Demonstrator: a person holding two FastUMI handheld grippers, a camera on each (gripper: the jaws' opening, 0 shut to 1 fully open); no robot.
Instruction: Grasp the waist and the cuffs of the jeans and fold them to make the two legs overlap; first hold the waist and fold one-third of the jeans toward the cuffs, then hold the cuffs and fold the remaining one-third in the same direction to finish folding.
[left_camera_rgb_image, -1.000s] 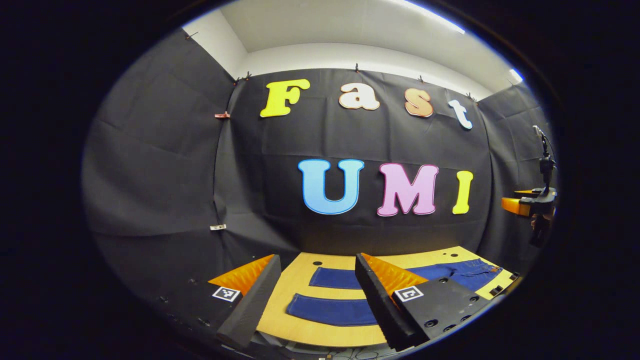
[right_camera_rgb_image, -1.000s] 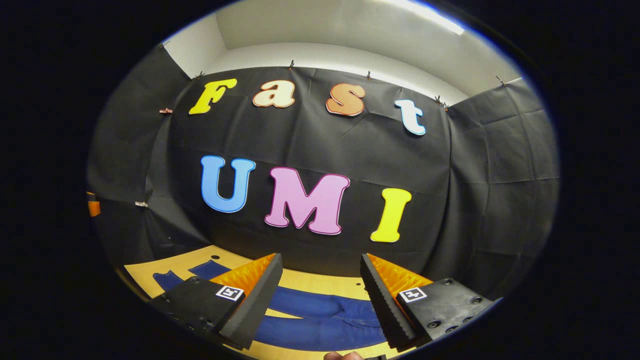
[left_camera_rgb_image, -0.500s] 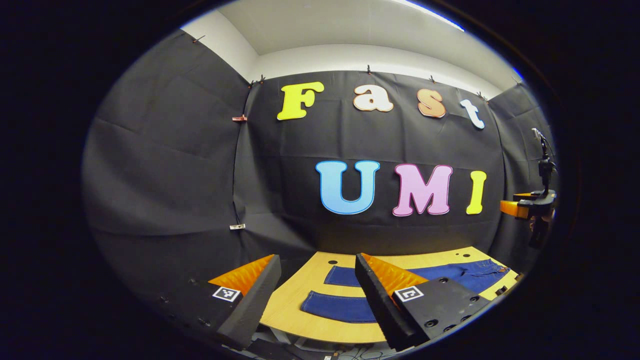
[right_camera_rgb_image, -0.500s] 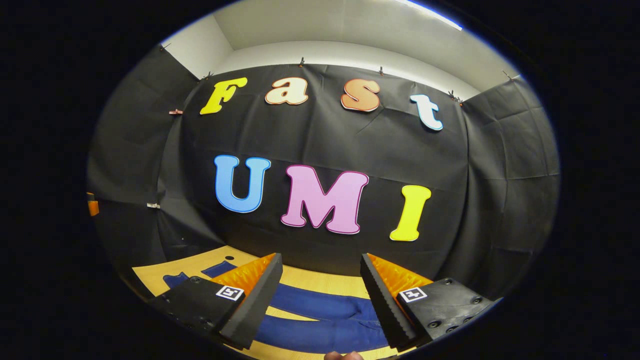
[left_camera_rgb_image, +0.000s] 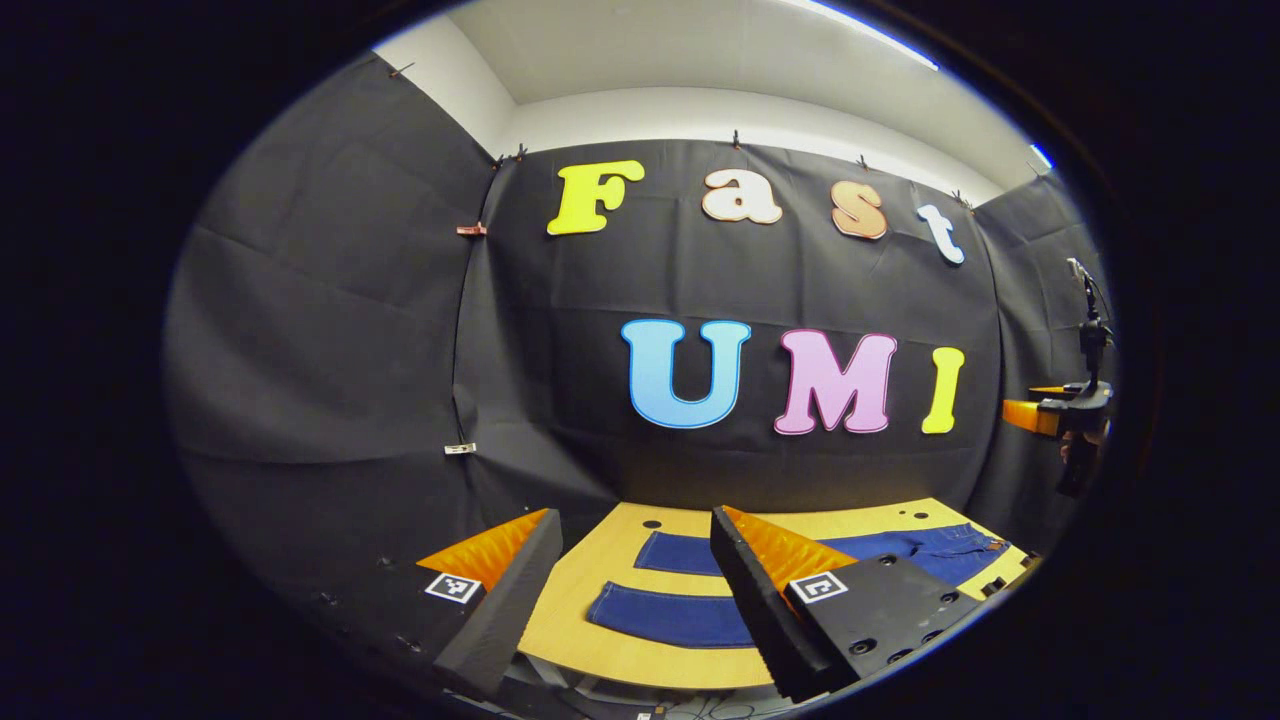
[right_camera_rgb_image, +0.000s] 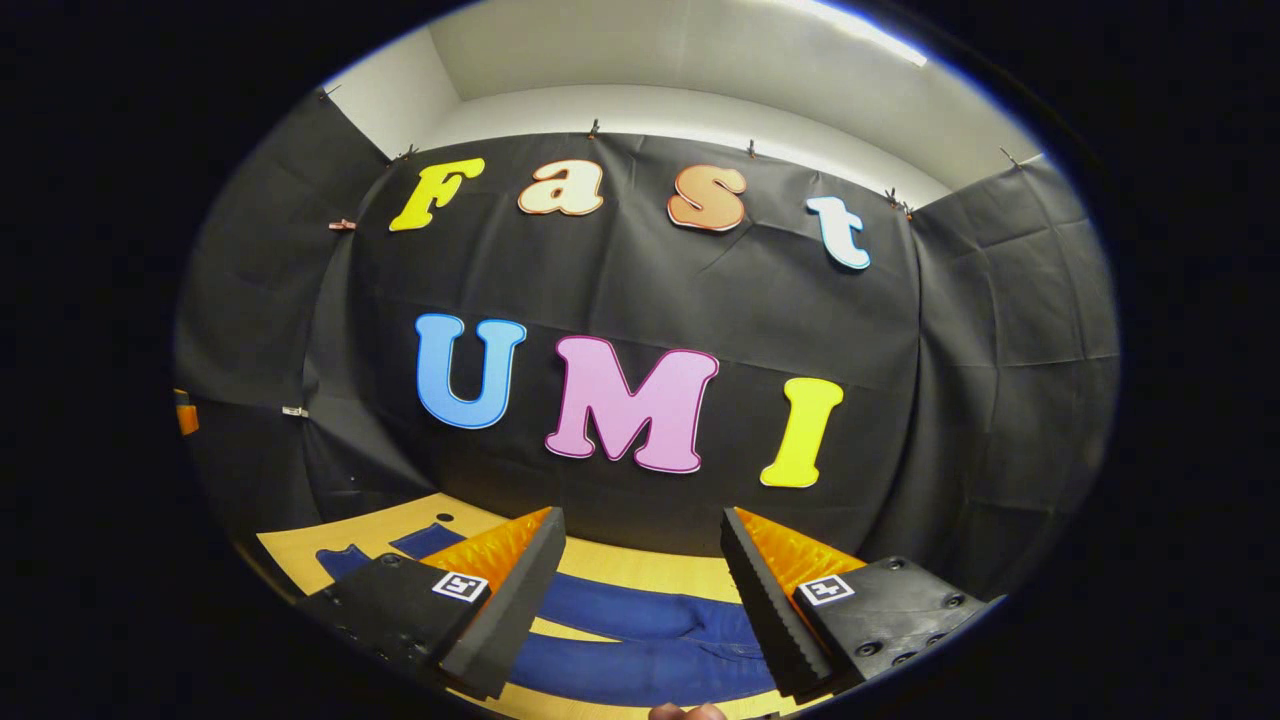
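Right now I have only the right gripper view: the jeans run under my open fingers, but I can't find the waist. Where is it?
Observer: In the left gripper view, the waist lies flat at the right end of the table, with nothing gripping it.
Operator: And what is the left gripper doing?
Observer: The left gripper is open and empty. It points toward the cuffs.
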